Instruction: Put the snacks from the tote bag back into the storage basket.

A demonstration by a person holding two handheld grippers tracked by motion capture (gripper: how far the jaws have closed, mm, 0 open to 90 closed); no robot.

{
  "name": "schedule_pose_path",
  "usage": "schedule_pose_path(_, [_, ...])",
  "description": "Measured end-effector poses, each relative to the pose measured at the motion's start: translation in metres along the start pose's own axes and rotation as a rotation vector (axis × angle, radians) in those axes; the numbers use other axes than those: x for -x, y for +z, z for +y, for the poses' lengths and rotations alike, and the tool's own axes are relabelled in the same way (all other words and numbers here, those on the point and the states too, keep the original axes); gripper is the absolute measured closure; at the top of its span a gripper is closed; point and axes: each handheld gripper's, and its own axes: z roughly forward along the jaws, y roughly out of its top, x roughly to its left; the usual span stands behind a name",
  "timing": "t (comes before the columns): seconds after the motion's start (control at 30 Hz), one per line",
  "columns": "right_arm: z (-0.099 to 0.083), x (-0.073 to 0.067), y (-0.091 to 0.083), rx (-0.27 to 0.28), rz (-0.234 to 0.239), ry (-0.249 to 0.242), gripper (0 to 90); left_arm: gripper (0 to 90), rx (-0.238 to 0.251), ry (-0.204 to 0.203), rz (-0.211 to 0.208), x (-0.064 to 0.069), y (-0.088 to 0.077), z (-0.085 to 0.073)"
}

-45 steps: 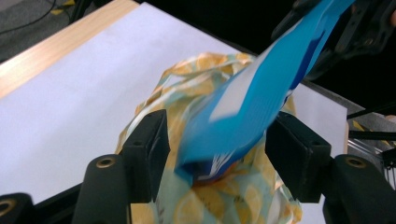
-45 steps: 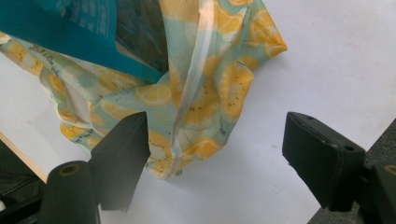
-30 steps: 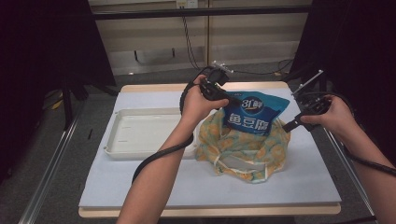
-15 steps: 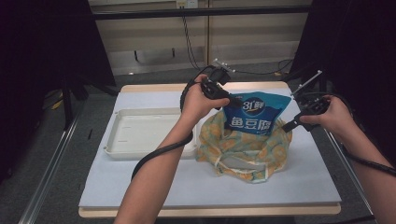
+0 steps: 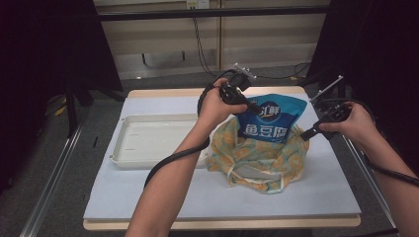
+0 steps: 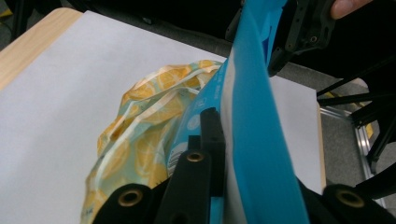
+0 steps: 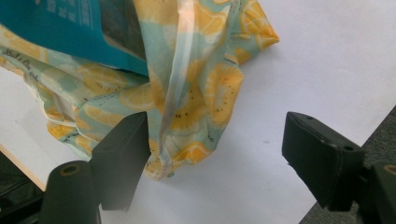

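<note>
One bench [image 5: 148, 197] carried everything, its top covered by a white sheet. One white tray [image 5: 148, 140] lay on the left part of that sheet, just beside one lemon-print cloth bag [image 5: 257, 158] that sat slumped near the middle. One blue snack pouch [image 5: 269, 121] with white lettering stood upright in the mouth of the bag, its upper half rising clear of the cloth.

Two hand-held grippers were at work, one in each of the person's hands. The left hand-held gripper [image 5: 249, 106] had just been closing, and in the left gripper view its black jaws were clenched on the top left edge of the blue snack pouch [image 6: 252, 140], grasping it above the bag [image 6: 140, 140]. The right hand-held gripper [image 5: 309, 132] was at the bag's right side, released: in the right gripper view its jaws stood wide apart, the left one touching the bag's cloth [image 7: 187, 93], the right one over bare sheet.
</note>
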Motion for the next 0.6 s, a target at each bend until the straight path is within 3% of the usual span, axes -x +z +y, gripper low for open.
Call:
schedule_pose_path(0.13, [0.000,-0.001,-0.002,0.008,0.001,-0.005,23.2,90.0,0.013,-0.026,-0.009,-0.001,-0.001,0.002])
schedule_pose_path(0.33, [-0.001,-0.002,-0.003,0.014,0.005,-0.020,22.2,90.0,0.026,-0.015,0.005,0.003,-0.006,0.009])
schedule_pose_path(0.6, [0.000,-0.003,-0.004,0.020,0.011,-0.013,21.1,90.0,0.052,-0.026,-0.011,0.008,-0.016,0.023])
